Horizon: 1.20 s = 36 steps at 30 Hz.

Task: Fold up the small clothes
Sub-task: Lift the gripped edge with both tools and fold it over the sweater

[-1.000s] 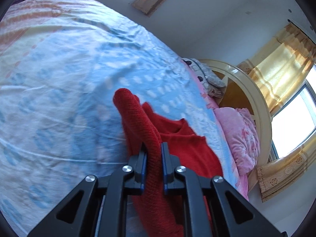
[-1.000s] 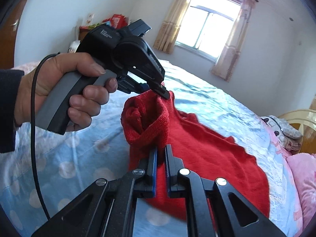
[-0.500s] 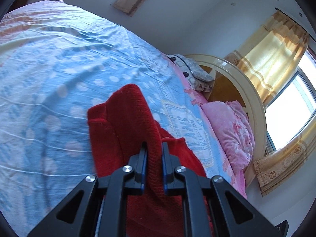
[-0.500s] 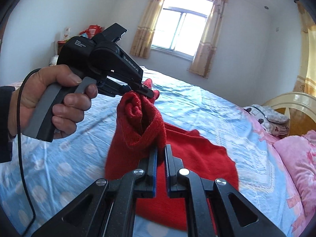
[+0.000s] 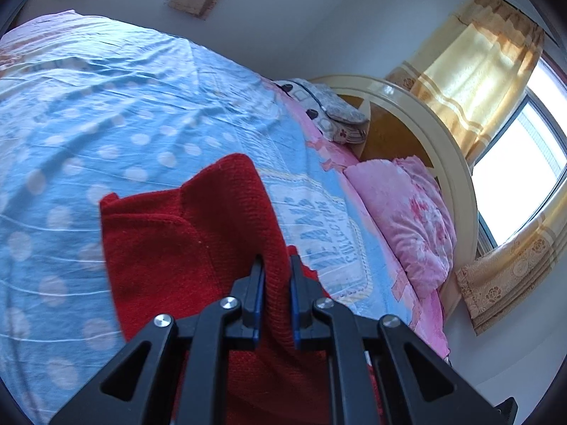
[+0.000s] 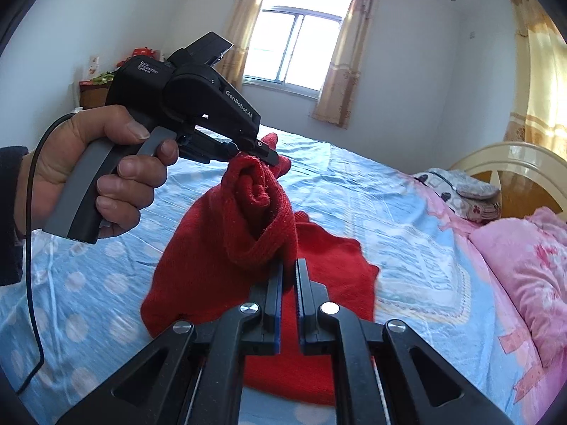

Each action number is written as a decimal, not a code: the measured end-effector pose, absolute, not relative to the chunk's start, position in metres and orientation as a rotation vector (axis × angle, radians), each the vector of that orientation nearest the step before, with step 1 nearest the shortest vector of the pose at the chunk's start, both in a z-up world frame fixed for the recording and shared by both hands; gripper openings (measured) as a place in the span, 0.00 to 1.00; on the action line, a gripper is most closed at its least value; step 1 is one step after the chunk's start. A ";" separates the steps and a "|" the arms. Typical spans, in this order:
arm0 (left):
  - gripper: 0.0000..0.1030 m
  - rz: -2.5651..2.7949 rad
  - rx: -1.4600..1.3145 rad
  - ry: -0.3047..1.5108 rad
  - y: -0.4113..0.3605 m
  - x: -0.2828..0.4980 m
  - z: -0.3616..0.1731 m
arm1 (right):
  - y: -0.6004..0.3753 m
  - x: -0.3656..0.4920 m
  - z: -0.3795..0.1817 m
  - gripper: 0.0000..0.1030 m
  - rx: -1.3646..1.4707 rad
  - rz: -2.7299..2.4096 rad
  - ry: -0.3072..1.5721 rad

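Observation:
A small red knit sweater [image 5: 184, 248] lies partly on the blue dotted bedsheet [image 5: 88, 124]. My left gripper [image 5: 276, 265] is shut on a raised fold of it. In the right wrist view the sweater [image 6: 219, 248] is bunched and lifted between both grippers. My right gripper [image 6: 288, 269] is shut on its near edge. The left gripper [image 6: 269, 154], held in a hand, pinches the far edge higher up. The lower part of the sweater rests on the bedsheet [image 6: 354, 191].
Pink pillows [image 5: 407, 212] and a grey patterned cloth [image 5: 329, 109] lie by the cream headboard [image 5: 443, 148] at the right. Curtained windows [image 6: 297, 49] are beyond the bed. A black cable [image 6: 33, 248] hangs from the left handle.
Both grippers have carried the held sweater edge further across the bed toward the pillows. More of the sweater is folded over itself and bunched between them.

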State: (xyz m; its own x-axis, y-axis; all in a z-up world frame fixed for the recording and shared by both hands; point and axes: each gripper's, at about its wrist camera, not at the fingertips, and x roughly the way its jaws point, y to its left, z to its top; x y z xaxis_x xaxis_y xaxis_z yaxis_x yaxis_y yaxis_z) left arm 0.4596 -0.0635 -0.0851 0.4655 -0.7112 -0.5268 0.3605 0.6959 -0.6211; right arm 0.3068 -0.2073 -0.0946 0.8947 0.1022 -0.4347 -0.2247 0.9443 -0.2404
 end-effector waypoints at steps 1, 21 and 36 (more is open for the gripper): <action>0.12 -0.691 -0.456 0.858 -0.068 0.460 -0.085 | -0.211 0.306 -0.096 0.05 -0.285 0.169 0.437; 0.11 -0.720 -0.204 0.932 -0.165 0.457 -0.108 | -0.285 0.310 -0.138 0.00 -0.102 0.117 0.649; 0.11 -0.712 -0.143 0.912 -0.173 0.452 -0.104 | -0.305 0.336 -0.125 0.57 0.206 0.300 0.627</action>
